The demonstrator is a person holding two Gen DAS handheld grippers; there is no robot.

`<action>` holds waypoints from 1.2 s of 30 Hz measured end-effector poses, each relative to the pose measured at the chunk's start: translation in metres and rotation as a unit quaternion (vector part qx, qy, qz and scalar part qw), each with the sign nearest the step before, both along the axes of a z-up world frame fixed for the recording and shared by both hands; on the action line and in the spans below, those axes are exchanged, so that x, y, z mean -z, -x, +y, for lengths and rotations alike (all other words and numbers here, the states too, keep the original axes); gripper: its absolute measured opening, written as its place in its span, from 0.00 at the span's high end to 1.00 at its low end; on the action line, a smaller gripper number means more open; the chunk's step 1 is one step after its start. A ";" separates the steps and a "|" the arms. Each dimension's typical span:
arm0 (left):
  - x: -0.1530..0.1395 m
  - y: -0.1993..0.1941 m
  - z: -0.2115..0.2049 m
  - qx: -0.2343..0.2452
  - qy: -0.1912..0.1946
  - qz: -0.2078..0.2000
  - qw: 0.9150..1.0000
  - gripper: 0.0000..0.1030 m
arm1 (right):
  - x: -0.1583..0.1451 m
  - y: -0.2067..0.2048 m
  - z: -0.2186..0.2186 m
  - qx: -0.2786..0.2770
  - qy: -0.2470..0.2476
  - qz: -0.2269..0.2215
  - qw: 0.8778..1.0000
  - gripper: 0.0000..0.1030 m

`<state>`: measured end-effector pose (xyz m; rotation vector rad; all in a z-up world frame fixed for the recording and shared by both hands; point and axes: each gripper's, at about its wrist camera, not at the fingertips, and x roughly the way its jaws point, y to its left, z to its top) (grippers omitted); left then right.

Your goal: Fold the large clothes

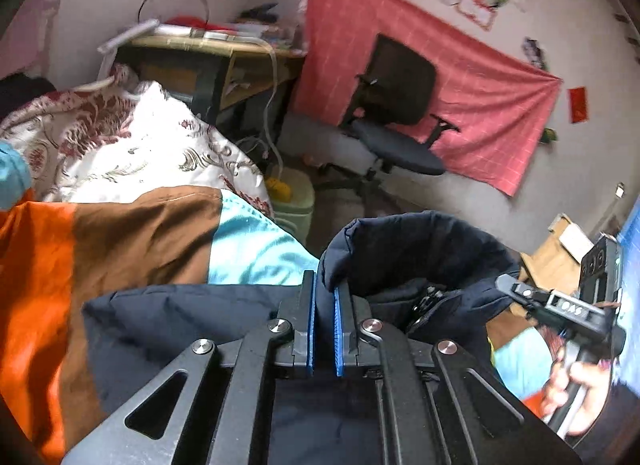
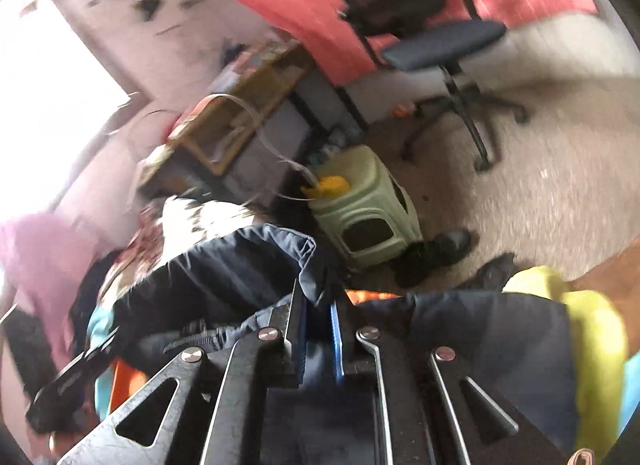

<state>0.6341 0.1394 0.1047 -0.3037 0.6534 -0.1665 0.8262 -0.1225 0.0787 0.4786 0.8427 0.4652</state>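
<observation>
The left gripper (image 1: 325, 297) had its two blue pads (image 1: 311, 325) squeezed on a fold of the dark blue jacket (image 1: 420, 249), so its fingers were clamped on the cloth. The jacket was lifted a little there and curled up like a cup, and the rest of it lay over a blanket (image 1: 120, 233) with orange, brown and light blue blocks. The right gripper (image 2: 318, 325) also had its fingers pinched on the same jacket (image 2: 224, 265), with dark cloth stuck between the two pads. In the left camera, the right gripper (image 1: 516, 289) showed at the right edge, held by a hand (image 1: 576, 393), touching the far side of the jacket. Behind the blanket was a white quilt (image 1: 132, 145) with red flowers. Farther back stood a wooden desk (image 1: 224, 53), a dark office chair (image 1: 396, 113) and a pink cloth (image 1: 480, 113) hung on the wall. A pale green stool (image 2: 360, 205) sat on the floor near the bed.
</observation>
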 end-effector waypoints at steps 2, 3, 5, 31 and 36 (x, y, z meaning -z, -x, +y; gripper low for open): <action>-0.007 0.031 -0.004 0.021 -0.015 -0.015 1.000 0.96 | -0.018 0.032 -0.006 -0.029 -0.002 -0.021 0.999 0.91; -0.010 0.045 -0.008 0.031 -0.025 -0.022 0.999 0.96 | -0.026 0.050 -0.010 -0.041 0.000 -0.033 0.999 0.91; -0.012 0.081 -0.016 0.047 -0.037 -0.035 0.998 0.96 | -0.037 0.085 -0.013 -0.060 0.010 -0.056 0.997 0.91; 0.142 0.136 -0.063 0.023 -0.035 0.004 0.999 0.97 | 0.099 0.268 0.006 -0.008 0.175 -0.065 0.982 0.91; 0.140 0.132 -0.060 0.023 -0.035 0.010 0.999 0.96 | 0.113 0.249 0.007 -0.012 0.175 -0.061 0.983 0.91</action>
